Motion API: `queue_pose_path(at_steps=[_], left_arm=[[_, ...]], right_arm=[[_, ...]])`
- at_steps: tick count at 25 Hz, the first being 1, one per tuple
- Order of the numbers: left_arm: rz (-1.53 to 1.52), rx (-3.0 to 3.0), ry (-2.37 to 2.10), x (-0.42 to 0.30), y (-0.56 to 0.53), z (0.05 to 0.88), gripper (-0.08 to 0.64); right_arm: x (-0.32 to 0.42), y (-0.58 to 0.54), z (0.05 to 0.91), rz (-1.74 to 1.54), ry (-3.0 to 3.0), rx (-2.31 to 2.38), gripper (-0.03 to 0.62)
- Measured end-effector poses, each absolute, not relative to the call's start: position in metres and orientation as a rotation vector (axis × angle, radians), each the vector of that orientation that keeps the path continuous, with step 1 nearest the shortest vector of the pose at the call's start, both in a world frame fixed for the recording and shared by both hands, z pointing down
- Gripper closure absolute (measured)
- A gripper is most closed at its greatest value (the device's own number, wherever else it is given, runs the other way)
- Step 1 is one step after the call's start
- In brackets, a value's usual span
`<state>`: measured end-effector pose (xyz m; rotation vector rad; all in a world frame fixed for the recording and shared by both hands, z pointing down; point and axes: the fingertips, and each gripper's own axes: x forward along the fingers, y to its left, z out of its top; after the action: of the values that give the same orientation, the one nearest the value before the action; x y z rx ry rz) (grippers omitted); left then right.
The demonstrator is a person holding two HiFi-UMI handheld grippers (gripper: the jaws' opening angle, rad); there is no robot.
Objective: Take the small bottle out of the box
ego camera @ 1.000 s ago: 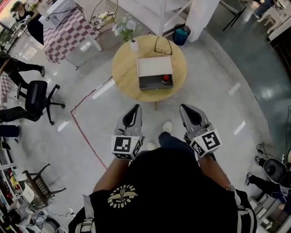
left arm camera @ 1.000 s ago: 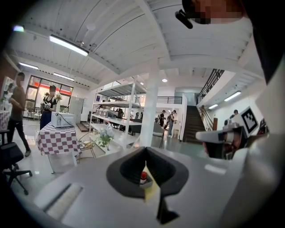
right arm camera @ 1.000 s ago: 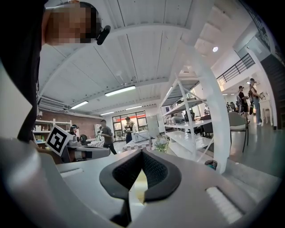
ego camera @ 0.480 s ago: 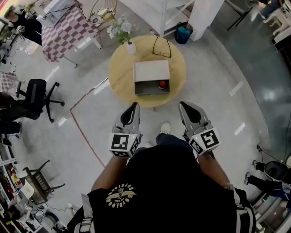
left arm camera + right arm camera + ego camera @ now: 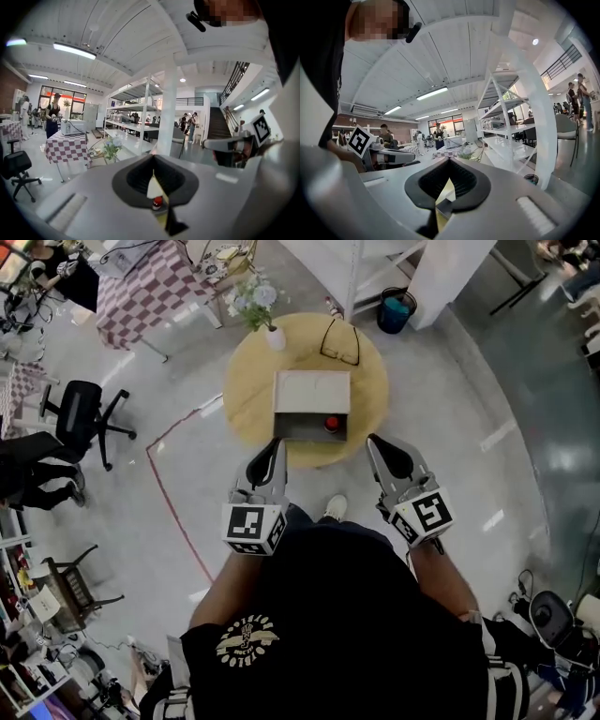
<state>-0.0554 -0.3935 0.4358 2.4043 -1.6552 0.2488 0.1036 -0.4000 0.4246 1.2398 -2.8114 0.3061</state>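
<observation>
A small red-capped bottle (image 5: 331,423) stands in the right part of an open grey box (image 5: 298,424), whose pale lid (image 5: 312,390) lies back. The box sits on a round wooden table (image 5: 246,381). My left gripper (image 5: 272,448) is shut and empty, its tip at the table's near edge, left of the box front. The right gripper (image 5: 378,444) is likewise shut and empty, just right of the table's near edge. In the left gripper view the bottle (image 5: 157,202) shows through the slit ahead of the closed jaws (image 5: 153,174). The right gripper view shows closed jaws (image 5: 449,182) with the box corner (image 5: 445,206) beyond.
A white vase with flowers (image 5: 275,337) and a pair of glasses (image 5: 339,341) rest on the table's far side. A teal bin (image 5: 397,310) stands behind it, an office chair (image 5: 80,413) to the left, and a checkered table (image 5: 150,292) at the back left. My shoe (image 5: 334,509) is below the table edge.
Both grippers have advanced toward the table, side by side. Their tips have gone from well short of it to its near edge. Both stayed shut.
</observation>
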Motion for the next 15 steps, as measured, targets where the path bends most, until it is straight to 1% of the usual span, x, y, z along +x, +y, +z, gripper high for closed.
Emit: queue_pose_path(at_steps=[4, 11, 15], left_arm=[[0.323, 2.363, -1.642, -0.062, -0.402, 0.449, 0.560], [0.405, 2.299, -1.581, -0.079, -0.423, 0.494, 0.560], [0.443, 2.294, -1.501, -0.083, -0.448, 0.528, 0.560]], right_arm=[[0.089, -0.416, 0.437, 0.352, -2.800, 1.174, 0.584], [0.053, -0.436, 0.499, 0.418, -2.711, 1.074, 0.583], [0.038, -0.455, 0.537, 0.425, -2.622, 1.038, 0.555]])
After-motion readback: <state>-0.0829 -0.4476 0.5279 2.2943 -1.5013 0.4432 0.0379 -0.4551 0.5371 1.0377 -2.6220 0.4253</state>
